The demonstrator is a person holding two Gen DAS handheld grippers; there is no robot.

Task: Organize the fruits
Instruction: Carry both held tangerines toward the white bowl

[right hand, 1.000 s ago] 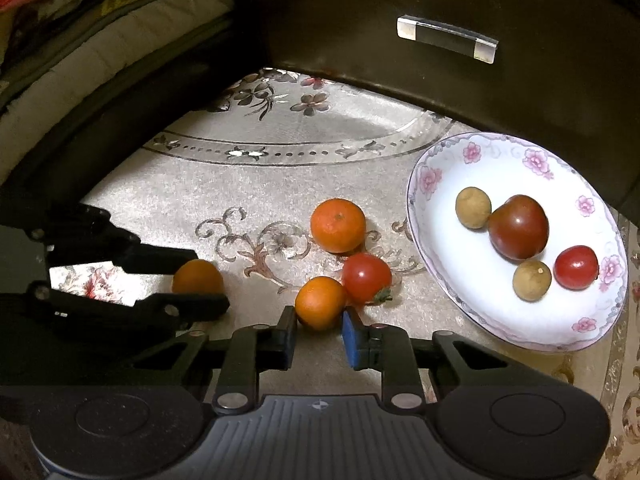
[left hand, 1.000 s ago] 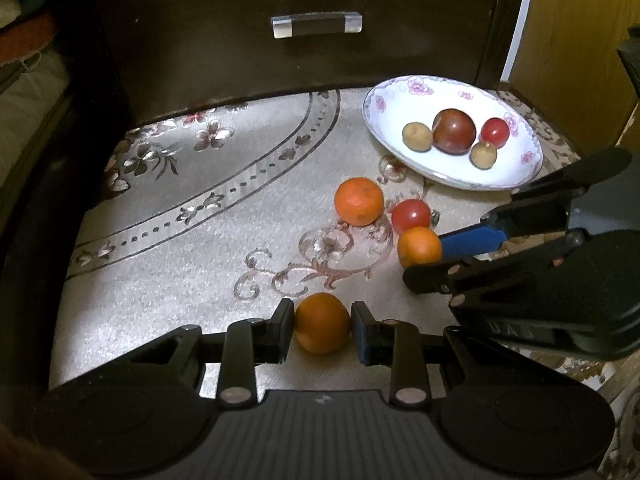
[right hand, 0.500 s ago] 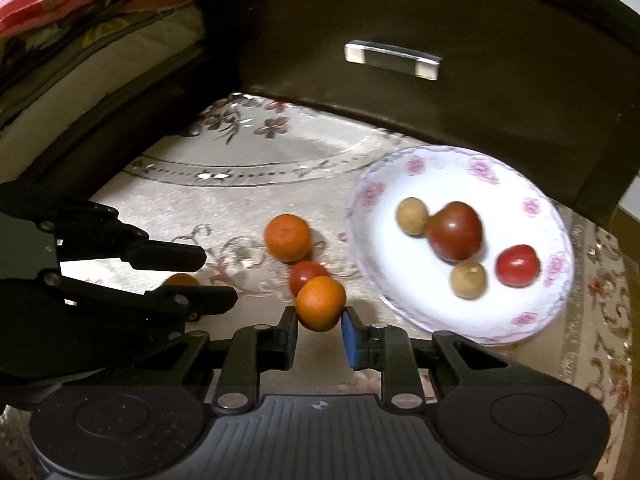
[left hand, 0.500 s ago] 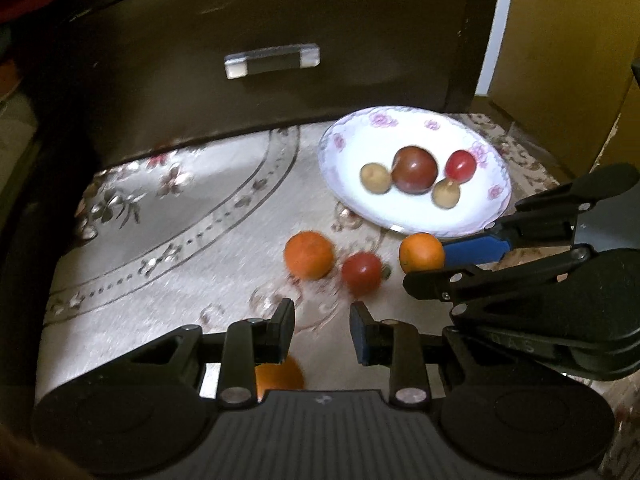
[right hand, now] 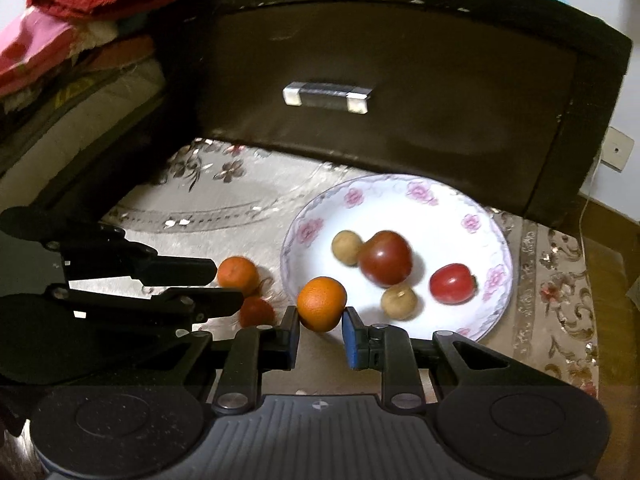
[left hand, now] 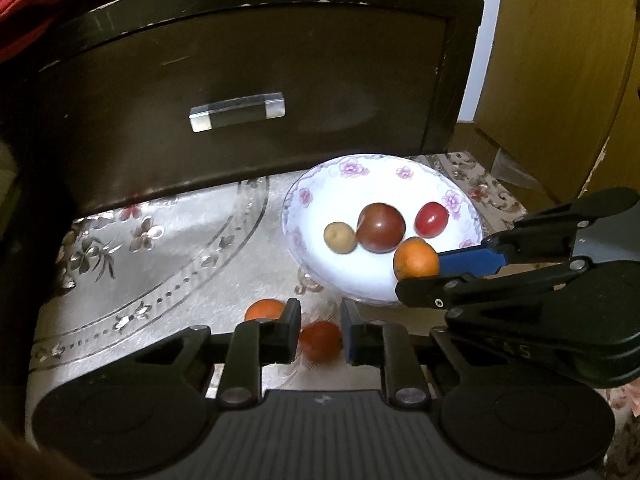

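— Since a moment ago the right gripper (right hand: 320, 330) has carried its orange (right hand: 322, 303) up over the near rim of the plate (right hand: 496, 240); it's clamped between the fingers.

— And the left gripper (left hand: 320, 330)?

— Jaws apart, nothing held. A red tomato (left hand: 320, 339) lies on the cloth (left hand: 160, 272) between its fingertips, a second orange (left hand: 265, 309) just left of them. Four small fruits sit in the plate.

Before you: a glossy, glazed-looking plate (right hand: 496, 240) on sheened, woven-looking cloth (right hand: 224, 200); a dark, scuffed drawer (right hand: 400, 92), likely wood, with a polished handle (right hand: 325, 97); a dimple-skinned orange (right hand: 322, 303) between matt pads (right hand: 351, 338).
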